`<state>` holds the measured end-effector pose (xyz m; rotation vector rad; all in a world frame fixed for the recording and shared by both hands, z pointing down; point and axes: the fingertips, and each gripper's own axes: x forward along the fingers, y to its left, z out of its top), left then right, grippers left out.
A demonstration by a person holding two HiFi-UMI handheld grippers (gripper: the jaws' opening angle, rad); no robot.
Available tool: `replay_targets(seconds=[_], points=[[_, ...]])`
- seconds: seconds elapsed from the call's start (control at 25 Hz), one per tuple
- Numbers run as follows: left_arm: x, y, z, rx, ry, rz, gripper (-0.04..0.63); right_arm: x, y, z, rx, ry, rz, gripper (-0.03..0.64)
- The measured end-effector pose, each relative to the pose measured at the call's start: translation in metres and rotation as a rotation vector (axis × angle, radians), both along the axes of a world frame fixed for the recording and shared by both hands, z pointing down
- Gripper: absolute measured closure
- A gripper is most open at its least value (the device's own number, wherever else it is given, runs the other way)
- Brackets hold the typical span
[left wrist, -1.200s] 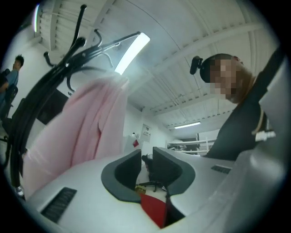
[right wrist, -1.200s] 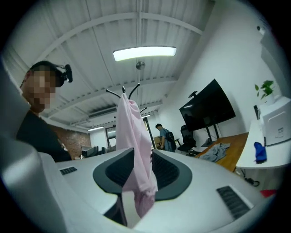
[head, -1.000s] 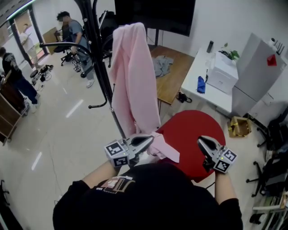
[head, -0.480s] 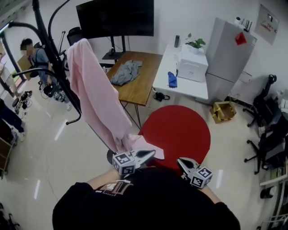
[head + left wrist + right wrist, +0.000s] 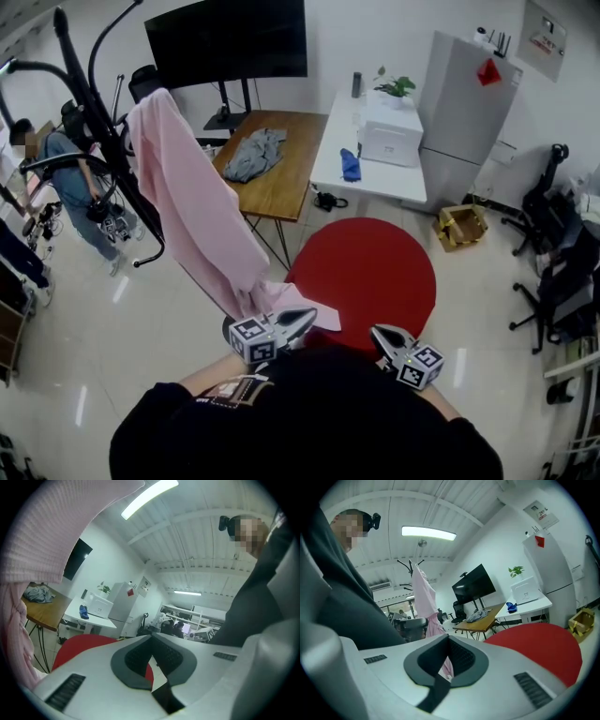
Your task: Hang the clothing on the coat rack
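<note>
A long pink garment (image 5: 202,211) hangs from the black coat rack (image 5: 89,84) at the left of the head view, its hem trailing down to just beside my left gripper (image 5: 307,317). That gripper is shut with nothing between its pads and sits close to my chest. In the left gripper view the pink garment (image 5: 42,536) fills the upper left, apart from the shut left gripper (image 5: 151,651). My right gripper (image 5: 377,332) is shut too, empty, over the near edge of the red round table (image 5: 370,272). The right gripper view shows the pink garment (image 5: 423,597) on the coat rack (image 5: 412,566).
Beyond the red table stand a wooden table (image 5: 281,187) bearing a grey cloth (image 5: 253,155), a white table (image 5: 333,159) with a printer (image 5: 389,141), a grey cabinet (image 5: 464,103) and a dark screen (image 5: 225,37). Office chairs (image 5: 562,272) are at the right, people at the left.
Both grippers have dropped and drawn back toward my chest, away from the garment. The pink garment stays on the rack. My head has lifted, so more of the room shows.
</note>
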<state>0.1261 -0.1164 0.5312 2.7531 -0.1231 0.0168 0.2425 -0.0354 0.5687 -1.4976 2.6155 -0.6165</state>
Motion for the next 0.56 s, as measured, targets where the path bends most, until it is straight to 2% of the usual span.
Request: replay_targets(seconds=[0.56], points=[[-0.0056, -0.0032, 0.0022, 0.004, -0.009, -0.012, 0.595, -0.0053, -0.005, 0.0074, -0.012, -0.01, -0.024, 0.614]])
